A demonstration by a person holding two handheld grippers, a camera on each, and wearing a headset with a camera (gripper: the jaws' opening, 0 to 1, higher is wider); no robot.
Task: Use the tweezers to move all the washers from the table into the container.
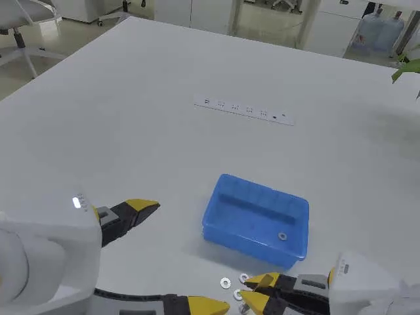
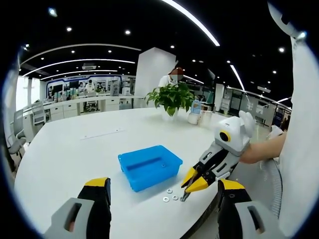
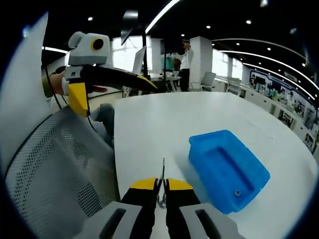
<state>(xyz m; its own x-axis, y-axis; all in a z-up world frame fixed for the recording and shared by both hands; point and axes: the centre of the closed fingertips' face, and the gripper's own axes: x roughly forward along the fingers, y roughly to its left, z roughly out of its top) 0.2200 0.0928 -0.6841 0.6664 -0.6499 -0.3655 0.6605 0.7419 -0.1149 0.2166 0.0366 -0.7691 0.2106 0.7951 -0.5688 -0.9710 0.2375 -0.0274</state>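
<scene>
Washers (image 1: 226,283) lie loose on the white table (image 1: 164,98), a small cluster just off the near wall of the blue container (image 1: 249,246), and one washer in the tub (image 1: 283,235) rests flat on its floor near the right end. So I judge the job begun and mostly undone.

My right gripper (image 1: 257,292) has its fingers pressed together on the tweezers (image 3: 163,172), whose thin metal legs run out forward between the yellow tips. I hold them that way because my own pads are far too broad for such flat little rings, and the fine points can get under an edge. The left gripper view shows the points angled down, close over the cluster; I cannot tell whether they touch a washer.

My left gripper (image 1: 191,257) hangs to the side with its fingers spread wide and nothing between them, well apart from the tub. It has no job here, so I keep it out of the right one's path.

The tub sits just beside the washers, so each carry should be a short lift over its low wall.
</scene>
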